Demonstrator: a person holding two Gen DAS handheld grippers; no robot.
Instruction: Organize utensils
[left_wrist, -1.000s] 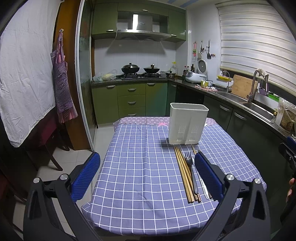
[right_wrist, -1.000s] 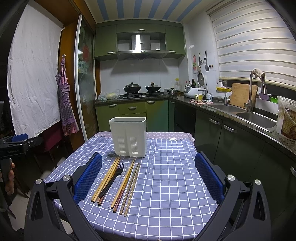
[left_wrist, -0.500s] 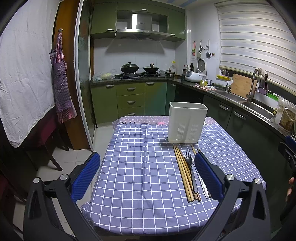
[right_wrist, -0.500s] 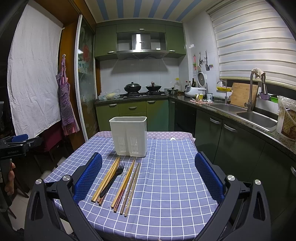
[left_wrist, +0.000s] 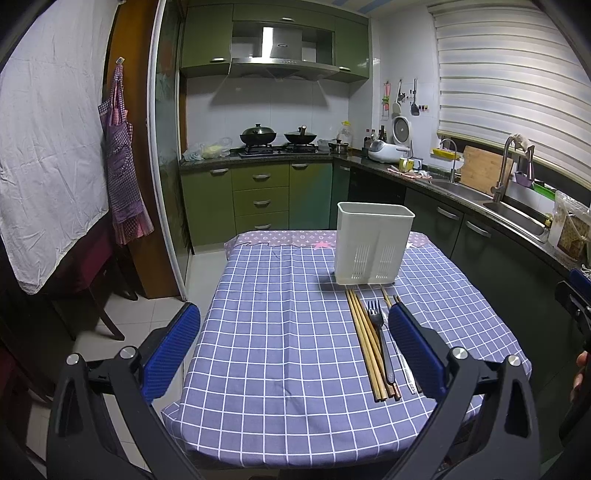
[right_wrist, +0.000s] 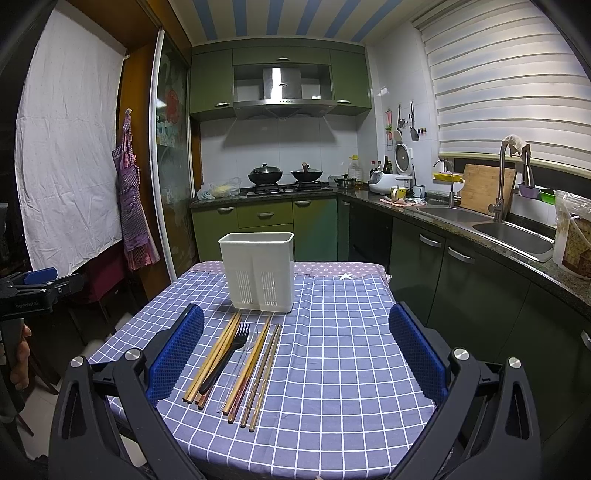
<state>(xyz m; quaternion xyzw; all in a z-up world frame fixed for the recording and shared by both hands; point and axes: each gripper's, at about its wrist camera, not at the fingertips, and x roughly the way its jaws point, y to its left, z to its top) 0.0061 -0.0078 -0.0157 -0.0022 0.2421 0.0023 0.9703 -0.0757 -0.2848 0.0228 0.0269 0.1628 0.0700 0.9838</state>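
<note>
A white slotted utensil holder stands upright on the far part of the purple checked table; it also shows in the right wrist view. In front of it lie several wooden chopsticks, a black fork and a clear straw-like stick, side by side. My left gripper is open and empty, above the table's near edge, left of the utensils. My right gripper is open and empty, above the near edge, just right of them.
The table fills the middle of a kitchen. Green cabinets and a stove stand behind. A counter with a sink runs along the right. A chair and a hanging apron are at the left.
Both grippers have barely moved; the left view has shifted slightly. Both stay open and the utensils lie as before.
</note>
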